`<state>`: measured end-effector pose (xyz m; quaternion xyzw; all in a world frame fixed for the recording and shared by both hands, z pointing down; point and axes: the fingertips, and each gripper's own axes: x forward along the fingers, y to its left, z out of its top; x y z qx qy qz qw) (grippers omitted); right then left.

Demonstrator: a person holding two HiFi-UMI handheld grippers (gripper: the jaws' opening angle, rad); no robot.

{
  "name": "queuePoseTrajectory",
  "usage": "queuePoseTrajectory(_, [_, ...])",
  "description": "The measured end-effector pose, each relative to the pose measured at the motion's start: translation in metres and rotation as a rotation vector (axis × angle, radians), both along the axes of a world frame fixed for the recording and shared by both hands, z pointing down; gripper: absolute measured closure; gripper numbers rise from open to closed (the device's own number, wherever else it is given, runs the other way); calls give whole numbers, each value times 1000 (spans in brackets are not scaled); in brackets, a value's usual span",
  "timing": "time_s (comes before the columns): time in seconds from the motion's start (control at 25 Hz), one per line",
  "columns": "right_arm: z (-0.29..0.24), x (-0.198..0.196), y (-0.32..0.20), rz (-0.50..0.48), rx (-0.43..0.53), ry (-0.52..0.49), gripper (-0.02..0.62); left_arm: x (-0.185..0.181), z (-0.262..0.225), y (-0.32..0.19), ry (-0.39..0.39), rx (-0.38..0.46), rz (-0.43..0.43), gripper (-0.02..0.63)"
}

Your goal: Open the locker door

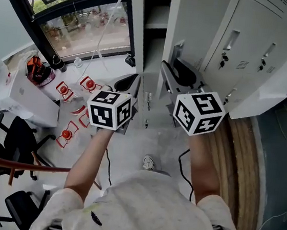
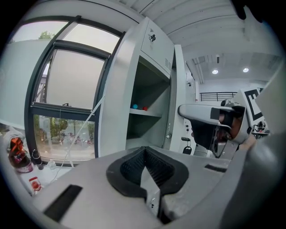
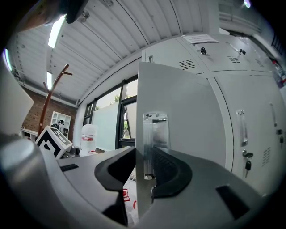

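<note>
The locker door (image 3: 187, 116) stood swung open. Our right gripper (image 3: 144, 166) had its jaws clamped over the door's edge at the handle (image 3: 154, 143). Left of the door, our left gripper (image 2: 144, 154) kept its jaws together, empty.

Open locker (image 1: 153, 41): top centre, taken as landmark (interior dim). Locker door (image 1: 197, 25): swung out, just right of it. Right gripper (image 1: 175, 71): at the door's edge beside the locker. Left gripper (image 1: 128, 84): just left of the locker, nearer the person. Shut lockers (image 1: 254, 47): further right. Window (image 1: 81, 25): left. Office chairs (image 1: 20, 134): well left.
</note>
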<state>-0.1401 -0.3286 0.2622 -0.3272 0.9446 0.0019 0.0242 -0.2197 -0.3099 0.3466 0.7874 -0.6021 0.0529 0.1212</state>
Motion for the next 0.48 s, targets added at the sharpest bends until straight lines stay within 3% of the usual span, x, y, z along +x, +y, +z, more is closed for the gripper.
queuePoseTrajectory(0.48, [-1, 47, 21, 1, 0, -38, 468, 31, 9, 20, 13, -14, 90, 601])
